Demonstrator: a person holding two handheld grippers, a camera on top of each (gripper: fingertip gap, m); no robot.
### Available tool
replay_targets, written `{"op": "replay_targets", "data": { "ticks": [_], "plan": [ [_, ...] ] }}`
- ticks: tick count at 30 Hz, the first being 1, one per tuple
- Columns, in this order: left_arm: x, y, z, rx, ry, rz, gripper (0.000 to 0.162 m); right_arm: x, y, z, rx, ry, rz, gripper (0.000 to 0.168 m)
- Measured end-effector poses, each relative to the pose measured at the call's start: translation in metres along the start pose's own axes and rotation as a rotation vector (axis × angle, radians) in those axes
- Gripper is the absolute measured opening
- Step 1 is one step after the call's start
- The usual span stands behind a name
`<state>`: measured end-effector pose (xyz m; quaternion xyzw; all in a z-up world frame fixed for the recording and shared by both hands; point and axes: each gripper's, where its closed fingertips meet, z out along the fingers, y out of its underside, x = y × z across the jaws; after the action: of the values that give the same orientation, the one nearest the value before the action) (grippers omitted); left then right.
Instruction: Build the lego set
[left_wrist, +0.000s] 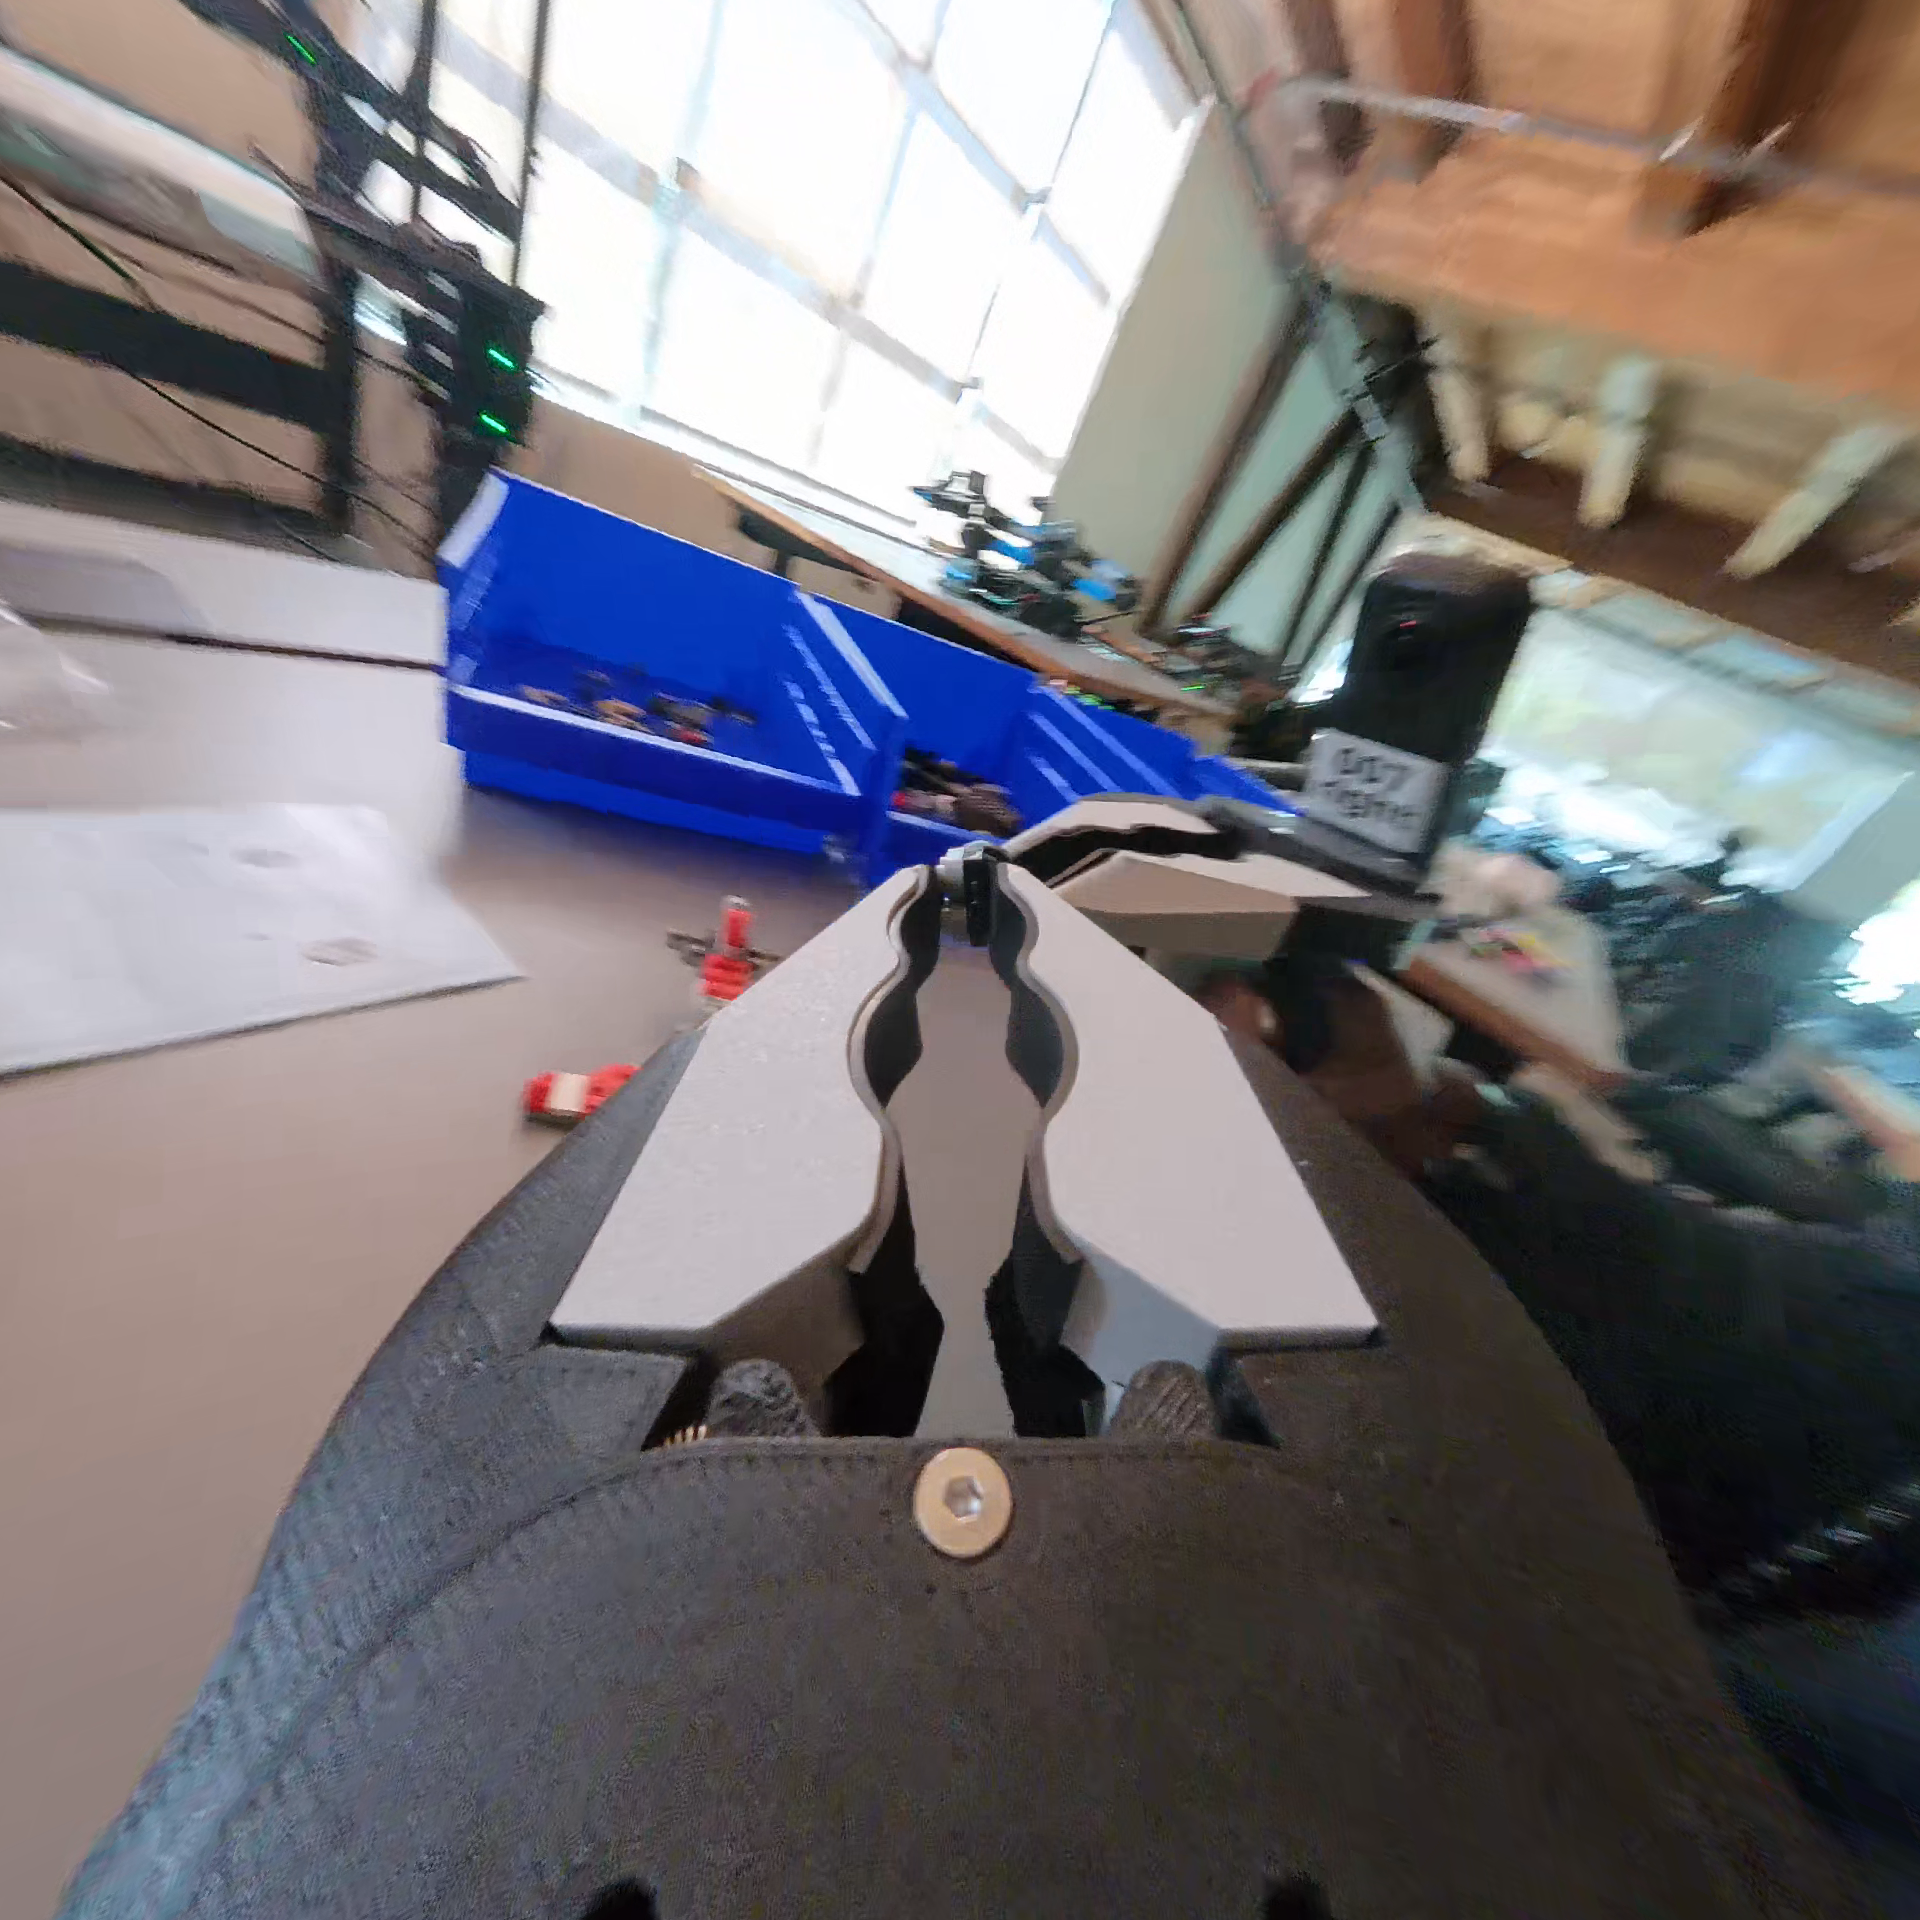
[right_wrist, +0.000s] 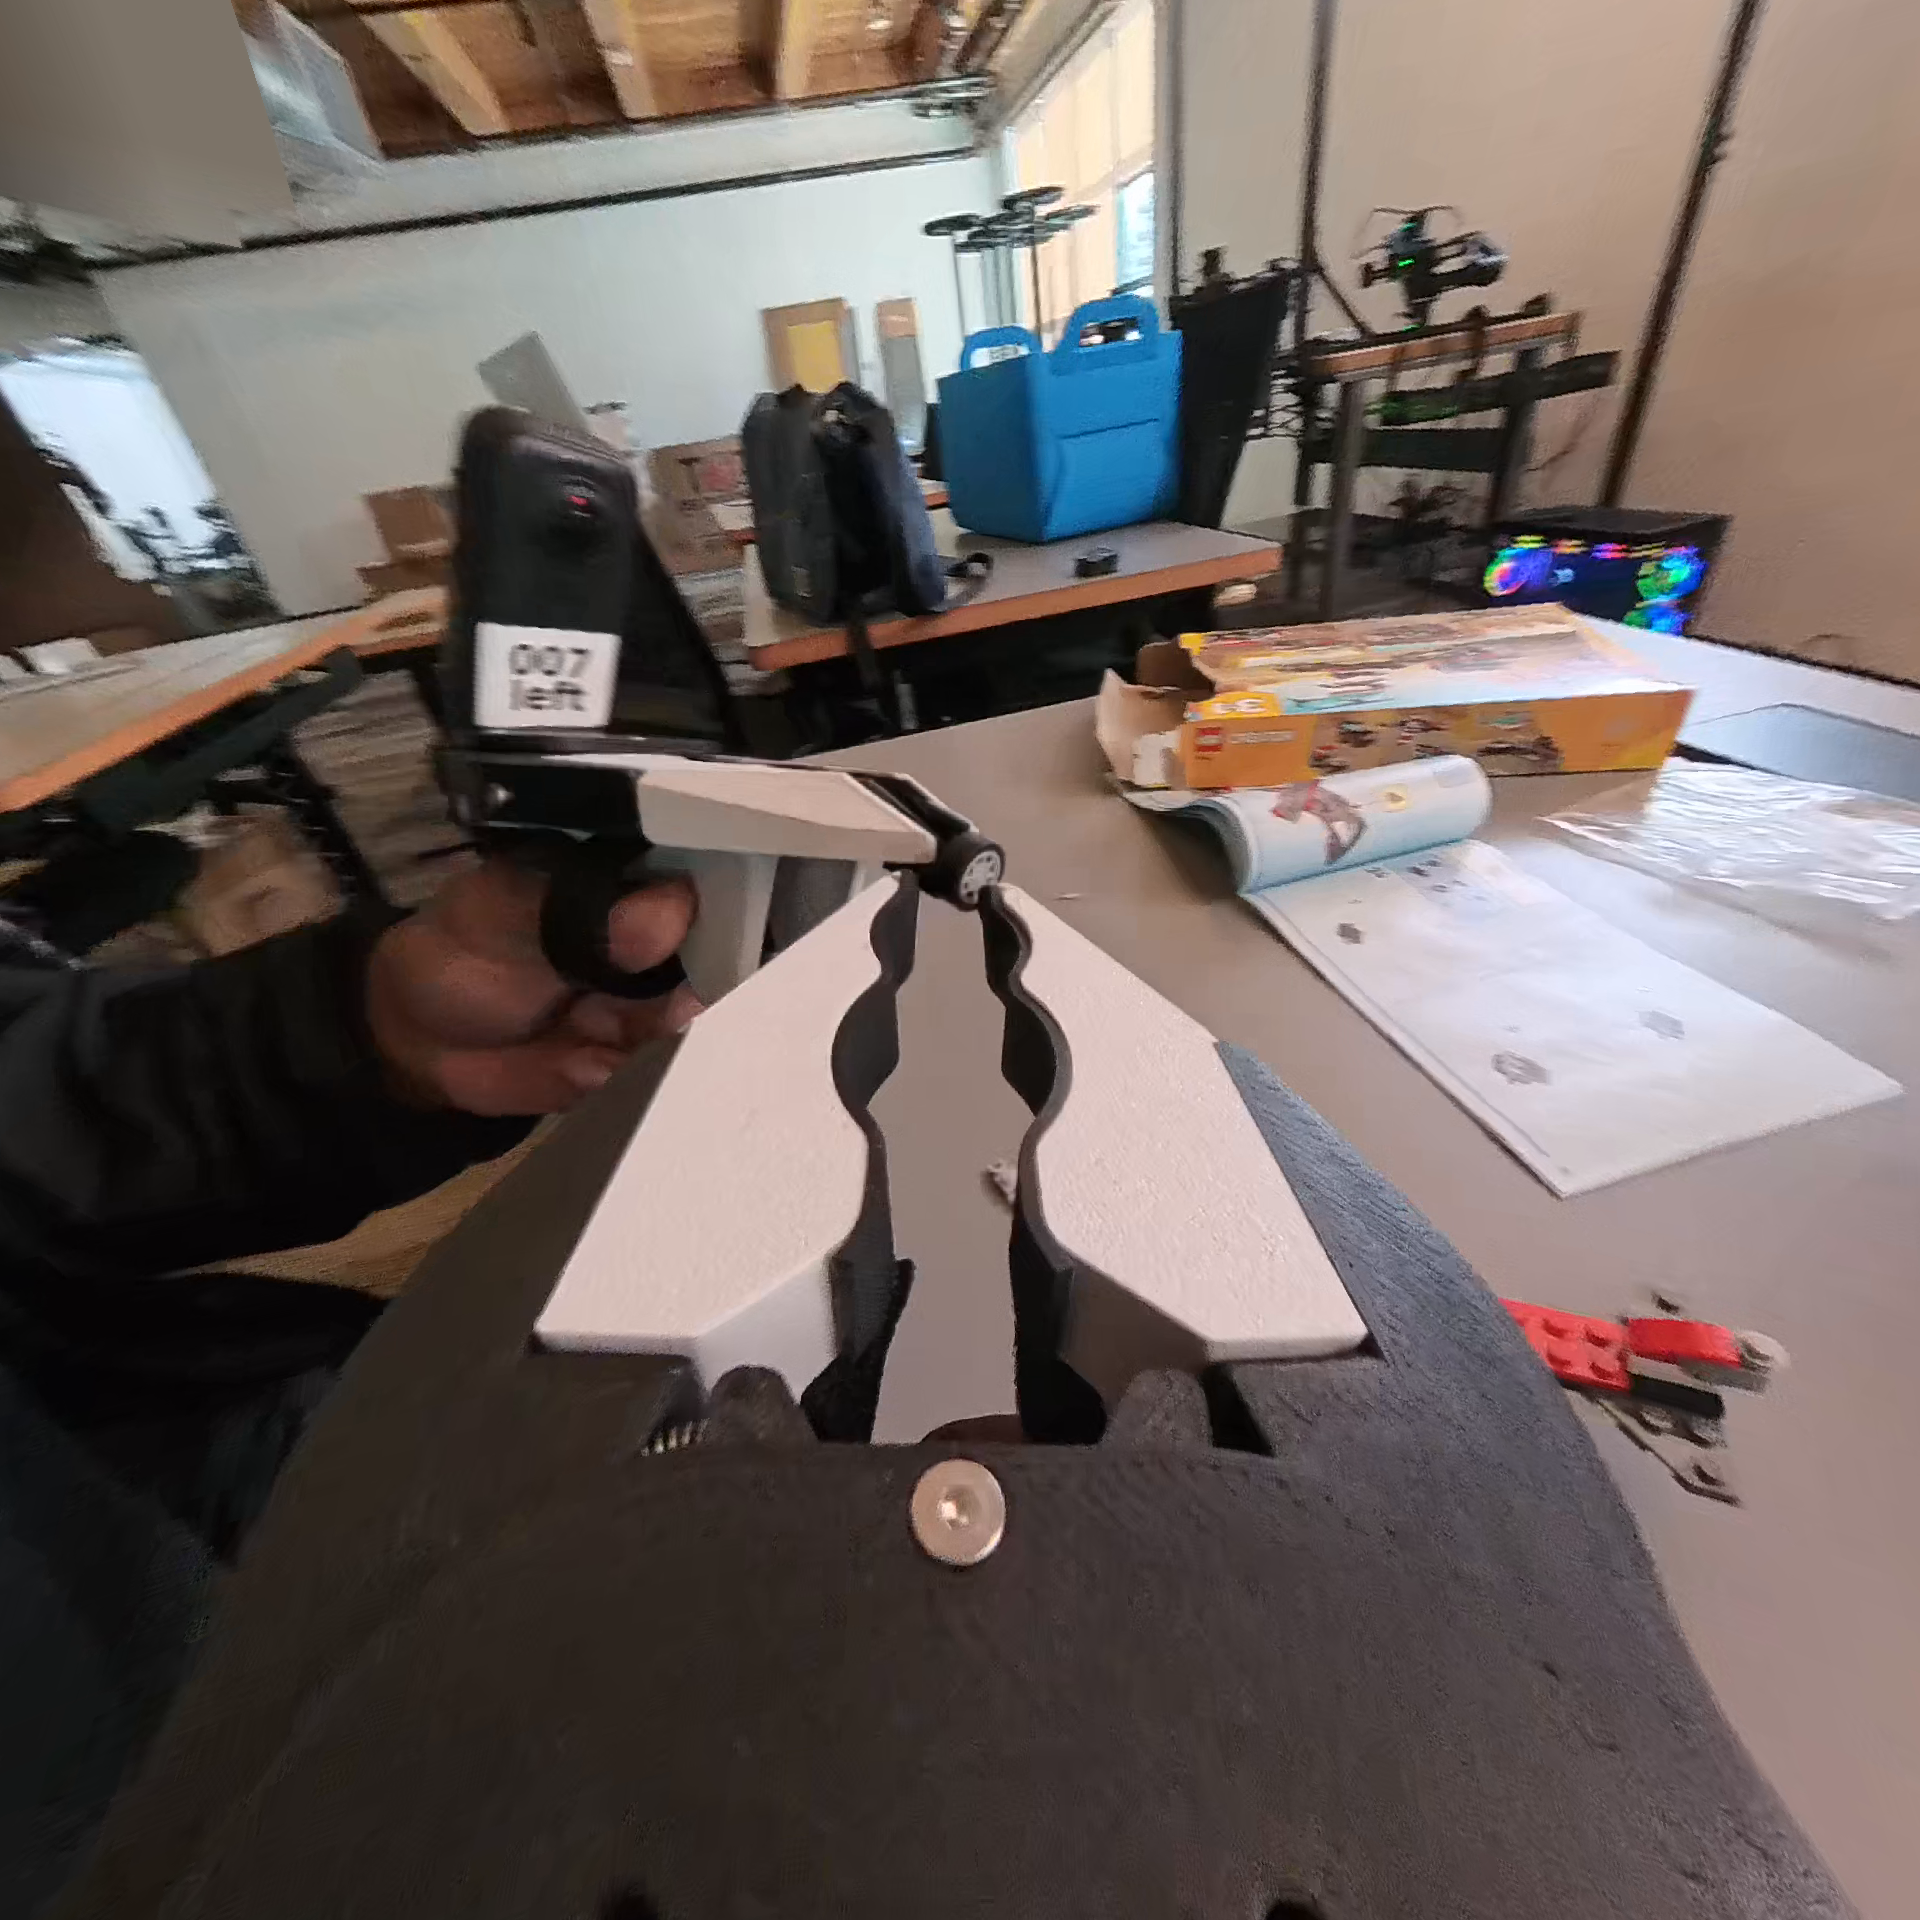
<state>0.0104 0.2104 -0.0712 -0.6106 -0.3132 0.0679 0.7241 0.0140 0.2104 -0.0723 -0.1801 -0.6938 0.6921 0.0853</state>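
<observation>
Both tools are held up above the grey table (right_wrist: 1195, 790), tip to tip, with a small black wheel (right_wrist: 975, 864) with a pale hub between them. In the left wrist view the left gripper (left_wrist: 966, 896) has its 2 fingers drawn nearly together on a small dark piece at the tips, and the right gripper (left_wrist: 1049, 847) comes in from the right and meets it at that same spot. In the right wrist view the left tool's tip carries the wheel, while the right gripper (right_wrist: 951, 902) has its black-lined fingers (right_wrist: 1013, 935) narrowed to a slim gap with their tips at the wheel's lower edge — whether they actually press on it cannot be told. A hand (right_wrist: 520, 997) in a dark sleeve grips the left tool's handle. On the table lie a small red lego assembly (left_wrist: 727, 951) and, nearer, a red and white brick cluster (left_wrist: 577, 1086); the right wrist view shows red plates with grey bits (right_wrist: 1631, 1361) low on the right. An open instruction booklet (right_wrist: 1507, 935) lies flat, touching the opened yellow lego box (right_wrist: 1455, 707) behind it, with clear plastic bags (right_wrist: 1745, 831) just beside. At the far side of the table stand blue bins (left_wrist: 665, 665) holding small parts — too blurred to identify.
</observation>
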Motion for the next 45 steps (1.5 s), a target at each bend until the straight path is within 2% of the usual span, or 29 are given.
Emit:
{"op": "replay_targets", "data": {
  "ticks": [5,9,22,29,37,45],
  "plan": [
    [-0.007,-0.003,0.0,0.025,-0.139,0.149,0.01,0.007,-0.007,-0.002,0.031,0.13,-0.031,0.013],
    [-0.003,-0.001,0.003,0.03,-0.144,0.175,0.01,0.005,-0.005,0.0,0.015,0.109,0.0,0.016],
    [-0.004,0.003,0.001,0.061,-0.136,0.145,0.01,0.006,0.004,0.002,0.008,0.096,0.073,0.008],
    [-0.011,0.02,-0.015,0.044,-0.213,0.095,0.01,-0.004,0.024,0.012,0.002,0.099,0.076,0.007],
    [-0.026,0.045,-0.034,0.029,-0.377,-0.006,0.011,-0.009,0.052,0.025,-0.046,0.212,0.087,0.006],
    [-0.033,0.058,-0.032,-0.03,-0.428,-0.024,0.01,-0.003,0.066,0.025,-0.137,0.332,0.032,0.006]
  ]
}}
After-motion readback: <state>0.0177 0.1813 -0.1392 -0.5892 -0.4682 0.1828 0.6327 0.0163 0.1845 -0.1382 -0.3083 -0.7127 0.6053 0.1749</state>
